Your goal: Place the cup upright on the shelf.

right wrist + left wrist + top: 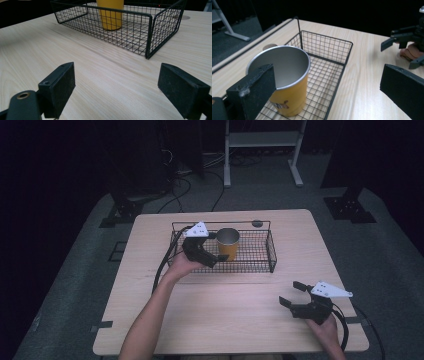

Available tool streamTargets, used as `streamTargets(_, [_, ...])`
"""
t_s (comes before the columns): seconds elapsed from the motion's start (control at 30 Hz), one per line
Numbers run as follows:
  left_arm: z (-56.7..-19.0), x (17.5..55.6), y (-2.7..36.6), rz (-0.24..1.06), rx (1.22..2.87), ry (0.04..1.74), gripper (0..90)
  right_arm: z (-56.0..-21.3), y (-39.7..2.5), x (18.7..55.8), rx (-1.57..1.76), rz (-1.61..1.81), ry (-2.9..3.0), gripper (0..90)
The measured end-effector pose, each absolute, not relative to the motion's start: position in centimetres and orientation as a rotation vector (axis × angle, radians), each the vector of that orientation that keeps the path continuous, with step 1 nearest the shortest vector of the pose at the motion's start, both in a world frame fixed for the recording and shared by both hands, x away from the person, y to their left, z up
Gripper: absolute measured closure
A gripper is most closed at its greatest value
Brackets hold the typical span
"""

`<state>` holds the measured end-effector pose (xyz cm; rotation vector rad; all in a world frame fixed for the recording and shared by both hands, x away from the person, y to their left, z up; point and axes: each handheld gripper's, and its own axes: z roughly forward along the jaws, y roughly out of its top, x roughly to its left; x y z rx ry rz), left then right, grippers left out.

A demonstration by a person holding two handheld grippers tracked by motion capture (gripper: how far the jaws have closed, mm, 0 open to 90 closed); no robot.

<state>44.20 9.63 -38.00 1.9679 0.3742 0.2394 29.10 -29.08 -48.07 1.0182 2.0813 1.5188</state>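
One yellow metal cup point(228, 243) stands upright in the black wire basket point(260, 265), near its left end. The left gripper point(214, 247) hovers just beside it, jaws spread wide and gripping nothing. The right gripper point(291, 294) sits well apart over the bare wooden table point(225, 315), jaws likewise apart.

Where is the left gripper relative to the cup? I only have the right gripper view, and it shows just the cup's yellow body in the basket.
Observer: The left gripper is at the cup, jaws wide open, not closed on it.
Operator: Is the cup upright?
Observer: Yes, it stands upright in the wire basket; the left gripper view shows it is empty inside.
Operator: And my right gripper?
Observer: The right gripper is open over bare table, apart from the basket.
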Motion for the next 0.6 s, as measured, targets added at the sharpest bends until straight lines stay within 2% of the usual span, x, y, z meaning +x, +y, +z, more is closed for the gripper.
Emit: streamTargets(0.6, [-38.7,41.8,10.9,0.264,1.931,0.381,0.0,-48.1,-29.1,29.1,1.021,1.519,2.082,13.4])
